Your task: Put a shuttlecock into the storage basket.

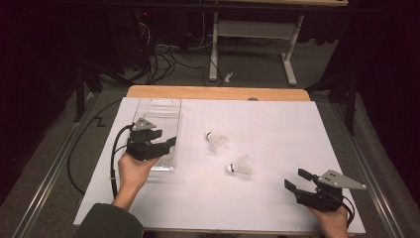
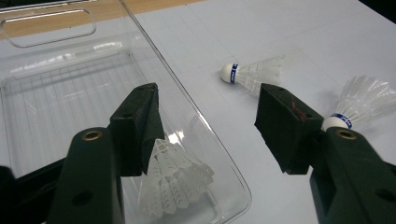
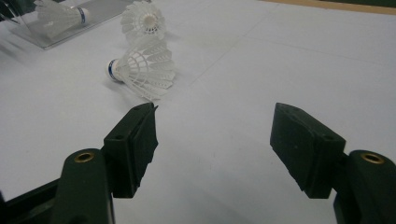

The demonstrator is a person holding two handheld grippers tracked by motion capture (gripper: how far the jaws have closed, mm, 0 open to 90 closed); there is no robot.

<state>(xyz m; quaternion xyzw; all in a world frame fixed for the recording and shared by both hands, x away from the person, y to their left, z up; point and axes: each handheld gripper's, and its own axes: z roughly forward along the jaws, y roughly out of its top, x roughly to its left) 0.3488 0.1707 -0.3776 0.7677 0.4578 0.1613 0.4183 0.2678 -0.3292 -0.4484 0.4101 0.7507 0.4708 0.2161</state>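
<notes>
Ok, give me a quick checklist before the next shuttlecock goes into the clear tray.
1. Left gripper jaws open, nothing between them: ok.
2. Right gripper jaws open, empty: ok.
3. One shuttlecock lies in the clear tray: ok.
4. Two shuttlecocks on the white sheet, the far one and the near one, apart from each other: ok.
5. Left gripper is over the tray's right edge, not at a shuttlecock: not ok.

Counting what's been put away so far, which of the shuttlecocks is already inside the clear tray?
The shuttlecock under the left gripper, lying in the clear tray's near corner. The other two shuttlecocks lie on the white table sheet, outside the tray.
</notes>
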